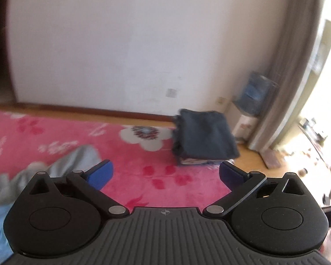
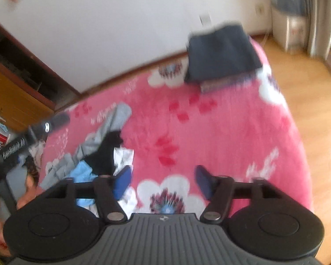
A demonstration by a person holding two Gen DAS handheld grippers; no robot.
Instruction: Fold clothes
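Observation:
A stack of folded clothes with a dark navy piece on top [image 1: 204, 135] sits at the far right corner of the pink flowered blanket [image 1: 130, 154]; it also shows in the right wrist view [image 2: 222, 53]. A heap of unfolded clothes, grey [image 2: 112, 123], black, white and light blue, lies at the left; its grey piece shows in the left wrist view [image 1: 75, 161]. My left gripper [image 1: 165, 174] is open and empty above the blanket. My right gripper [image 2: 163, 178] is open and empty above the blanket, to the right of the heap.
A white wall rises behind the bed. A water dispenser [image 1: 251, 101] and a curtain [image 1: 289, 70] stand at the right. Wooden floor [image 2: 309, 101] lies to the right of the bed. A wooden cabinet [image 2: 13, 92] stands at the left. The other gripper's handle [image 2: 22, 141] shows at the left.

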